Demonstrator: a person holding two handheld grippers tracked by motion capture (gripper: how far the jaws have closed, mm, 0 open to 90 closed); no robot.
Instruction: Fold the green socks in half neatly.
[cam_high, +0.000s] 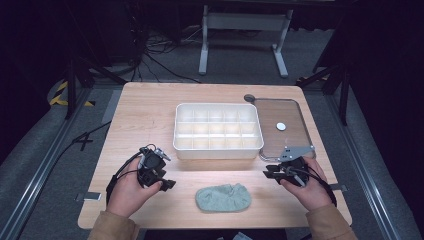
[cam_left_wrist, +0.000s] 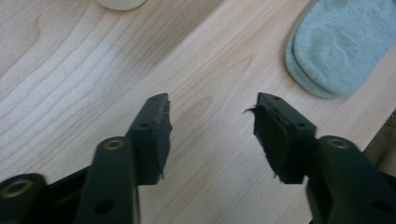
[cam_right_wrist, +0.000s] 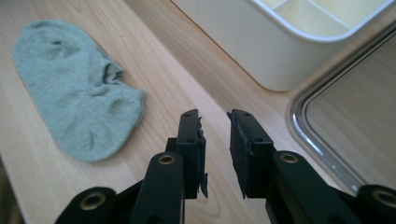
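Note:
A pale green sock (cam_high: 223, 197) lies flat near the table's front edge, between my two hands. My left gripper (cam_high: 167, 185) rests to the sock's left, jaws wide apart and empty. The left gripper view has bare wood between those jaws (cam_left_wrist: 212, 107) and the sock (cam_left_wrist: 341, 46) at the upper right. To the right of the sock, my right gripper (cam_high: 270, 173) points left toward it. In the right gripper view its jaws (cam_right_wrist: 215, 116) stand a narrow gap apart with nothing between them. There the sock (cam_right_wrist: 77, 88) lies crumpled at the left.
A white divided organizer box (cam_high: 217, 151) stands mid-table behind the sock; its wall (cam_right_wrist: 252, 42) runs close ahead of the right gripper. To its right sits a metal-rimmed tray (cam_high: 295, 140) holding a small white disc (cam_high: 281, 126). The tray's rim (cam_right_wrist: 308, 135) curves beside my right jaws.

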